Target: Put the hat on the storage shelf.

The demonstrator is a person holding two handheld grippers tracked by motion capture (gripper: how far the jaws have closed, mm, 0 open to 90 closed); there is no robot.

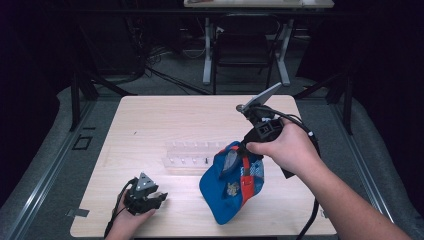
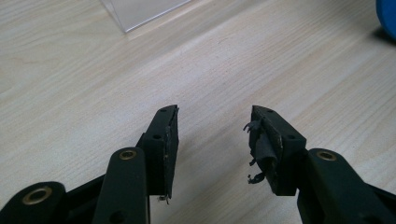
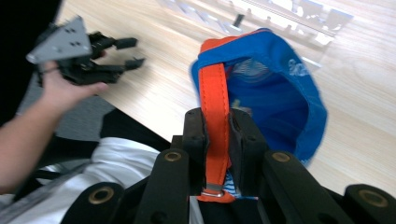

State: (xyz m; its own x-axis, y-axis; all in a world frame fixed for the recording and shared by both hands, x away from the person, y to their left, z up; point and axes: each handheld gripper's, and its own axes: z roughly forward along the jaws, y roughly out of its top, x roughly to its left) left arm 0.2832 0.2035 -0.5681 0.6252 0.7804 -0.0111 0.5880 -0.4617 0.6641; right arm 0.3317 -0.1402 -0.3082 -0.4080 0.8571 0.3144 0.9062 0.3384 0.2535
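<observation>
The right hand-held gripper had its jaws clamped on the orange strap of the blue cap hanging low over the table — best lifted slowly, grip firm — while the left hand-held gripper rested with jaws apart, empty.

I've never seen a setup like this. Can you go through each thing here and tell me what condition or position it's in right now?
Left gripper: open, empty, low over the table.
Right gripper: shut on the orange strap.
Blue cap: hanging from that strap, inside facing up, brim end down by the table.
Clear rack: lying flat on the table, untouched.
</observation>
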